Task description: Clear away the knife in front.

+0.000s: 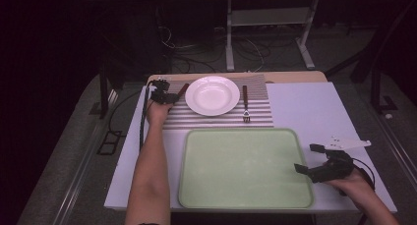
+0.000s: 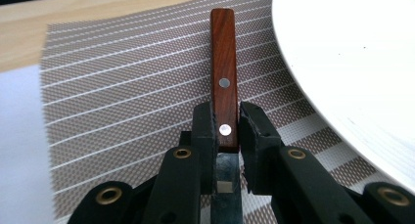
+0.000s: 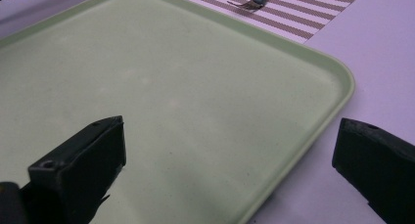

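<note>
**A:** Knife (image 2: pixel 223 77) check first. Wood handle, two rivets, lying flat on the striped placemat (image 2: pixel 122 92). Left tool (image 2: pixel 226 131) clamped on the near end of that handle, jaws tight on both sides, one rivet right between them. Blade end tucked under the tool body, barely visible.

**B:** Anything beside it?

**A:** Yep, white plate (image 2: pixel 352 62) just off to the tool's right, rim close to the handle but not touching. Same story from the high view: left tool (image 1: pixel 169 98) at the placemat's (image 1: pixel 255 118) far-left corner, knife (image 1: pixel 183 90) poking out ahead of it, plate (image 1: pixel 212 95) next over.

**B:** And the right one?

**A:** Right tool (image 1: pixel 308 157) wide open, holding nothing. Parked over the green tray's (image 1: pixel 246 203) right edge, one jaw above the tray, the other over bare white bench (image 1: pixel 305 107). Right gripper view matches: tray (image 3: pixel 274 53) rim running between the two jaws.

**B:** Fork?

**A:** Fork (image 1: pixel 245 105) on the placemat, well ahead of the right tool, tines toward the tray. Tines (image 3: pixel 254 1) also peeking in at the top of the right gripper view.
</note>
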`<action>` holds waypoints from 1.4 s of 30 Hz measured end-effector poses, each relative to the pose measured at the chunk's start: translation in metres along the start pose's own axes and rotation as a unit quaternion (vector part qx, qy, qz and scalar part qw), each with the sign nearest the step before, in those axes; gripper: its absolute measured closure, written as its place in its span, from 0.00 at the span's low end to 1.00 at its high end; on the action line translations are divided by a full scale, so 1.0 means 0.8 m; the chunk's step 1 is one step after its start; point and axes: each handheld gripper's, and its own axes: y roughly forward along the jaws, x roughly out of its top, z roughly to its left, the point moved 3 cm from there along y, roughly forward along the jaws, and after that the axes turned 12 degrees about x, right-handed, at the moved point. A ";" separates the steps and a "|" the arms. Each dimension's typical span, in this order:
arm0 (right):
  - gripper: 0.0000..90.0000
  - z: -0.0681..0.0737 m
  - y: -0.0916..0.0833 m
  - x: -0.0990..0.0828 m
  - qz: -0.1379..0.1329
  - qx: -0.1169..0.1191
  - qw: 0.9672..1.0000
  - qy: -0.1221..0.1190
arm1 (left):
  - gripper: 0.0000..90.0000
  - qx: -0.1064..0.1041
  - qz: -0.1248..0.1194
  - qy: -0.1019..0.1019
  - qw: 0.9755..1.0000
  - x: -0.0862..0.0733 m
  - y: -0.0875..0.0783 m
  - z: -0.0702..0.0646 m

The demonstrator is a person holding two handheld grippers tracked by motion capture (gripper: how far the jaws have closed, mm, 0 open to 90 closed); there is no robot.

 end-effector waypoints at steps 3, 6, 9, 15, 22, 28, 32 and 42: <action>0.00 0.001 0.000 0.000 0.000 0.000 1.000 -0.001 | 0.86 0.001 0.000 0.001 1.000 0.003 -0.013 0.002; 0.00 0.001 0.000 0.000 0.000 0.000 1.000 -0.001 | 0.86 -0.004 0.000 0.000 1.000 0.004 -0.023 0.003; 0.00 0.001 0.000 0.001 -0.002 0.001 1.000 0.000 | 0.86 -0.008 0.007 -0.001 1.000 0.002 -0.033 0.003; 0.00 0.001 0.000 0.001 -0.002 0.002 1.000 -0.001 | 0.86 -0.019 0.000 0.004 1.000 -0.004 -0.051 -0.001; 0.00 0.002 0.000 0.001 -0.004 0.002 1.000 -0.001 | 0.86 -0.027 -0.002 0.007 1.000 -0.010 -0.075 -0.008; 0.00 0.002 0.000 0.001 -0.004 0.002 1.000 -0.003 | 0.86 -0.051 -0.013 -0.001 0.999 -0.017 -0.098 -0.017; 0.00 0.004 -0.001 0.001 -0.004 0.002 1.000 -0.002 | 0.86 -0.064 -0.019 0.002 0.998 -0.020 -0.117 -0.027; 0.00 0.005 0.000 0.001 -0.004 0.003 1.000 -0.003 | 0.86 -0.091 -0.029 0.009 0.995 -0.030 -0.147 -0.055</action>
